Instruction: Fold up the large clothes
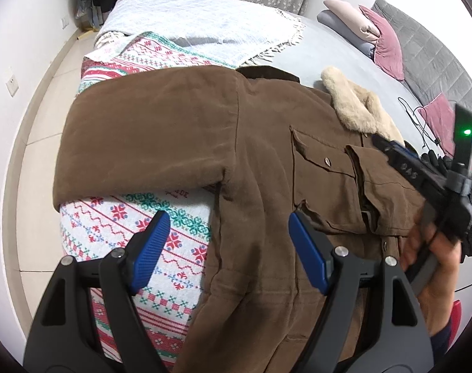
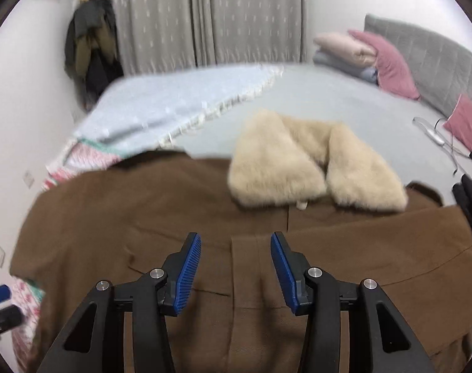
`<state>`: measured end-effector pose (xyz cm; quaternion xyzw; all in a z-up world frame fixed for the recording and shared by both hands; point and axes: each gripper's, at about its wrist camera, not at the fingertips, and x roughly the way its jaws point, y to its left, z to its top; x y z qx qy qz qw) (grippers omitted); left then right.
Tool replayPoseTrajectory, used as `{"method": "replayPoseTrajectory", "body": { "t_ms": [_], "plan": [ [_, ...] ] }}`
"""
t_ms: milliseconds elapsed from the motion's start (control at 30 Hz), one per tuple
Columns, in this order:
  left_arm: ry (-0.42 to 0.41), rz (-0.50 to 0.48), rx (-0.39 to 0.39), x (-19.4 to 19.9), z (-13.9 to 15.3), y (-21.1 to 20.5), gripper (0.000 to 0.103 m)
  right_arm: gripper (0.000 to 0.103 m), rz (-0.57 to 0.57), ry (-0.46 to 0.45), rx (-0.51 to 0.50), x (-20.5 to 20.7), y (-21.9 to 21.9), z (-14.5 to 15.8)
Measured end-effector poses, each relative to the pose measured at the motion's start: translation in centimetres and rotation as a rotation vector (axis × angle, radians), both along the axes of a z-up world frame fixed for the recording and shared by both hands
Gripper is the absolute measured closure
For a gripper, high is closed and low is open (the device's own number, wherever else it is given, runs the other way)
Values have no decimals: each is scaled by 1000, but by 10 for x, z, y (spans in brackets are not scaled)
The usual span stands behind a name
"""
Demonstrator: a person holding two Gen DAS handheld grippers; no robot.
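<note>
The coat [image 1: 267, 168] lies front-up across the bed [image 1: 338, 59], partly on a patterned blanket [image 1: 136, 217], with its fur collar [image 2: 313, 168] toward the headboard. One sleeve [image 1: 142, 136] extends sideways over the blanket and looks unfolded.

Step in hand, as judged: fold that sleeve across the body.
- Grip the sleeve near the cuff, taking both fabric layers.
- Lift only enough to clear the blanket; the padded cloth likely sags.
- Lay it flat across the chest pockets [image 1: 323, 161] and smooth it before release.
- Steady the body with the other gripper so the coat does not slide.

Left gripper [image 1: 226, 248]: jaws wide apart, holding nothing; it hovers over the coat's side edge and the blanket, contact not evident.

Right gripper [image 2: 236, 270]: jaws moderately open, empty, poised over the coat's front placket; whether the pads [image 2: 189, 273] touch the cloth cannot be told.
</note>
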<state>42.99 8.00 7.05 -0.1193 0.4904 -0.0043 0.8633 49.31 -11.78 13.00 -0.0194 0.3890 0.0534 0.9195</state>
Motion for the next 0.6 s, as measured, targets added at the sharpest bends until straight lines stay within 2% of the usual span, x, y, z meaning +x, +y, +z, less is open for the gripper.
{"method": "replayPoseTrajectory", "body": {
  "t_ms": [100,200,233,267,300,333,467,600],
  "plan": [
    [-6,-3,7,0,1,-1,24,55,-28,-12,-70,1,7,1],
    [-8,-7,20,-1,1,-3,24,55,-32,115,-199,20,17,-34],
    [-8,-8,22,-1,1,-3,24,57,-27,167,-237,27,19,-53],
    [-7,-8,22,-1,1,-2,24,62,-22,174,-239,30,20,-62],
    [-6,-7,21,-1,1,-1,24,72,-25,142,-222,27,20,-62],
    [-6,-5,20,-2,1,0,24,98,-31,141,-222,28,23,-60],
    [-2,2,8,-1,0,3,24,99,-72,75,-251,34,35,-44],
    [0,6,10,-1,-1,4,24,99,-132,23,-193,40,30,-24]
  ]
}}
